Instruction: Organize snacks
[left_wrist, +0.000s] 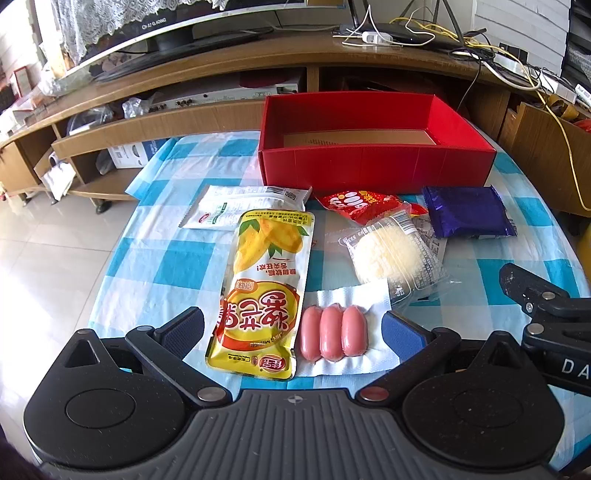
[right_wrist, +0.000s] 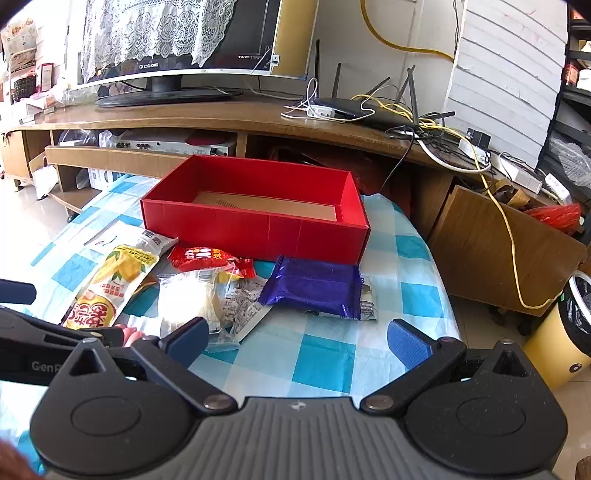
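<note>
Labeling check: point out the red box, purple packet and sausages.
red box (left_wrist: 373, 166): left wrist view, front wall.
purple packet (right_wrist: 314, 286): right wrist view, middle of wrapper.
sausages (left_wrist: 334, 332): left wrist view, middle sausage.

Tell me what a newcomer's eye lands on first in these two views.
The big open red cardboard box dominates the far side of the blue-and-white checked tablecloth, with nothing visible inside. In front of it lies a tall yellow mango-print pouch beside a clear pack of three pink sausages, both between the open left gripper fingers. A shiny purple foil packet lies ahead of the open right gripper.
</note>
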